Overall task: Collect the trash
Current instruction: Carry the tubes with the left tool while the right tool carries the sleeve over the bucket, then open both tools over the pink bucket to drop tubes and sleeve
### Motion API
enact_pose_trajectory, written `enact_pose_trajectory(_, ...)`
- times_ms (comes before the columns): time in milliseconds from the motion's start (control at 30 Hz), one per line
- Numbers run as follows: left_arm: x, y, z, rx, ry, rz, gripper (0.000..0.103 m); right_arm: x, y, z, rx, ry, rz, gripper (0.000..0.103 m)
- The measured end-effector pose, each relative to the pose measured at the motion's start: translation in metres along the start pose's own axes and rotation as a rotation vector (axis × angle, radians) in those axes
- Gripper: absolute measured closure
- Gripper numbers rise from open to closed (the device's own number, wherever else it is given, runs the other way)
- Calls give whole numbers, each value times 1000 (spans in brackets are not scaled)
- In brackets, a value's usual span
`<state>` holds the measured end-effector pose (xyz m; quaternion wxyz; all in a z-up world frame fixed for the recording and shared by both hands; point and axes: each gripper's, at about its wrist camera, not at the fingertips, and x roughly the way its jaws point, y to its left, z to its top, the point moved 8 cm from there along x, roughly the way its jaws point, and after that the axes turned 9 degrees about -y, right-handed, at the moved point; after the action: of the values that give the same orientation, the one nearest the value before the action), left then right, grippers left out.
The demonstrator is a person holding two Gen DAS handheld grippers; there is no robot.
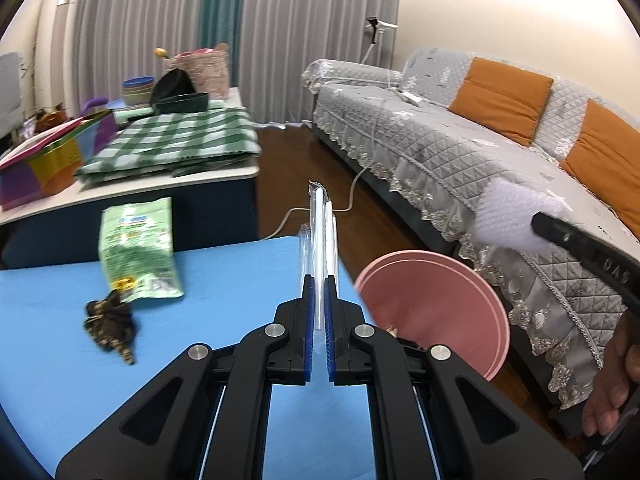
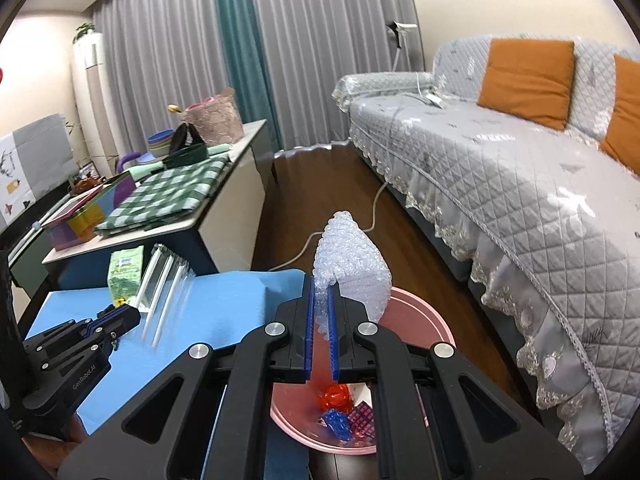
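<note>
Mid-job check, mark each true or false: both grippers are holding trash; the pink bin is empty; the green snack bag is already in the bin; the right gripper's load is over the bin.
1. Both grippers hold trash: true. The left gripper is shut on the clear straw packet, the right gripper on the bubble wrap.
2. The pink bin is empty: false, wrappers lie inside.
3. The green snack bag is binned: false, it lies on the blue table.
4. Right load over bin: true.

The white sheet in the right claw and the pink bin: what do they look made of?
Sheet: looks like plastic bubble wrap, translucent white and covered in small raised bubbles. Bin: probably moulded plastic, a smooth matte pink wall with an even thin rim.
</note>
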<state>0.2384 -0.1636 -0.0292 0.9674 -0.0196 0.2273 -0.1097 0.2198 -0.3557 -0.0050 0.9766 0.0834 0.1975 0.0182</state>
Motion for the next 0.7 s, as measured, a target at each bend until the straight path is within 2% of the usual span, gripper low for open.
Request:
enact_pose_trajectory(333, 33, -47, -4, 30, 21, -85, 98, 22, -20, -13, 43, 49, -19, 97)
enact_pose_trajectory(667, 66, -72, -18, 49, 66, -130, 98, 36, -34, -23, 64, 83, -45, 96)
enact_pose_trajectory(700, 68, -75, -19, 49, 74, -143, 98, 37, -34, -24, 64, 89, -47, 94)
